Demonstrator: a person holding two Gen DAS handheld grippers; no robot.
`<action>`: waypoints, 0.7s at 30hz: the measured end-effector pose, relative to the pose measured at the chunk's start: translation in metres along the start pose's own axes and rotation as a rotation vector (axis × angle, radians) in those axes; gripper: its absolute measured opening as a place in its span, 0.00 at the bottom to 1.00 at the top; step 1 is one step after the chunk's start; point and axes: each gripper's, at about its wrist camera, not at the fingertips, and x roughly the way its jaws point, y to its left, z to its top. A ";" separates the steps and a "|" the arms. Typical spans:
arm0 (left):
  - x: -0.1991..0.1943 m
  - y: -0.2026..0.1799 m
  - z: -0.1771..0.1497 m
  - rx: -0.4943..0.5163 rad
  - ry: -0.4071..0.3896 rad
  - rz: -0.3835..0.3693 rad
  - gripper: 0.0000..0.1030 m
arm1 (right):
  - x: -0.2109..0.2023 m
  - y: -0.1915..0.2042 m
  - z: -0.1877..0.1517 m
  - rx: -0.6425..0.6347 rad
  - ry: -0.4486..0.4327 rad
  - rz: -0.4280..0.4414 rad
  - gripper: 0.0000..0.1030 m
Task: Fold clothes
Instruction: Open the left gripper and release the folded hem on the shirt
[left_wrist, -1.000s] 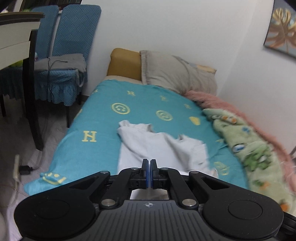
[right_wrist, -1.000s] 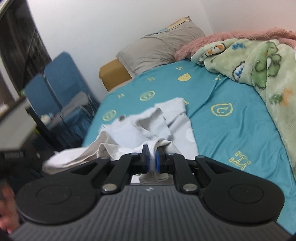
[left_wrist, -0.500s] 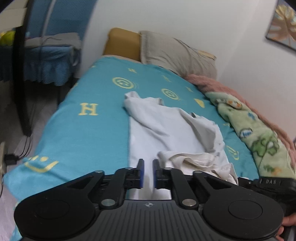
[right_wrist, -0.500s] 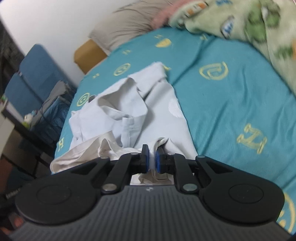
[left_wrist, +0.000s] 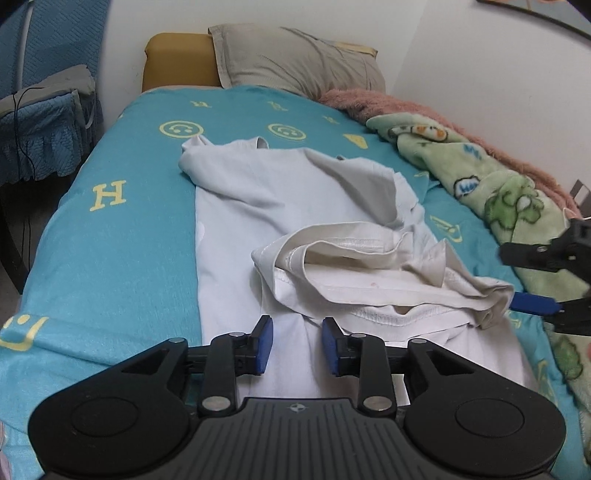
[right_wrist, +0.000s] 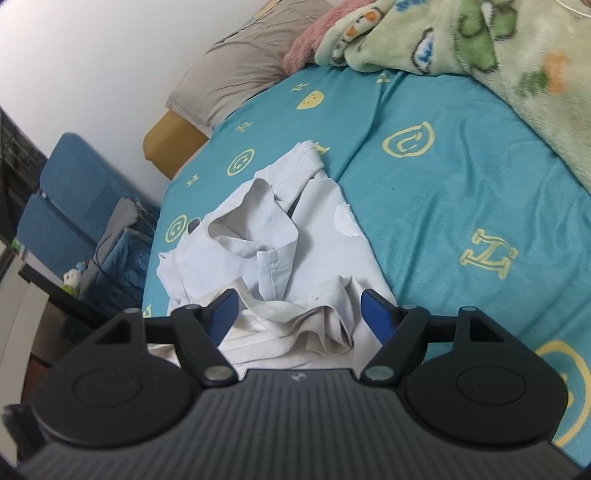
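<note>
Shirt (left_wrist: 258, 206), pale and soft, lies crumpled on our bed (left_wrist: 110, 236), spread along the teal sheet with its near hem bunched into a thick cream roll of stitched folds. Our left hand-held gripper (left_wrist: 297, 343) hovers low over the flat near edge of the cloth, its blue pads parted a little after just opening, and nothing is pinched between them. Our right hand-held gripper (right_wrist: 297, 314) stands with its jaws spread wide, having just opened, the bunched hem lying between the blue pads but not pressed by them; from the left wrist view one blue pad of it shows beside the roll's right end. The sheet is a fleecy teal printed with yellow smiley faces and letter H shapes. A fluffy green blanket (left_wrist: 491, 181) with cartoon prints is heaped along the wall side, a shaggy pink one (left_wrist: 373, 101) behind it, and a wrinkled grey pillow (left_wrist: 295, 61) rests at the head of the bed.
</note>
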 end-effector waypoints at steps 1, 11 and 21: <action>0.002 0.001 0.000 -0.006 0.000 0.003 0.32 | -0.002 -0.001 0.000 0.003 0.000 -0.003 0.73; 0.002 -0.002 -0.003 -0.012 -0.027 0.044 0.39 | -0.017 -0.004 -0.014 -0.001 0.024 -0.057 0.73; -0.007 -0.012 -0.005 0.033 -0.046 0.093 0.03 | -0.020 -0.004 -0.016 -0.013 0.011 -0.065 0.73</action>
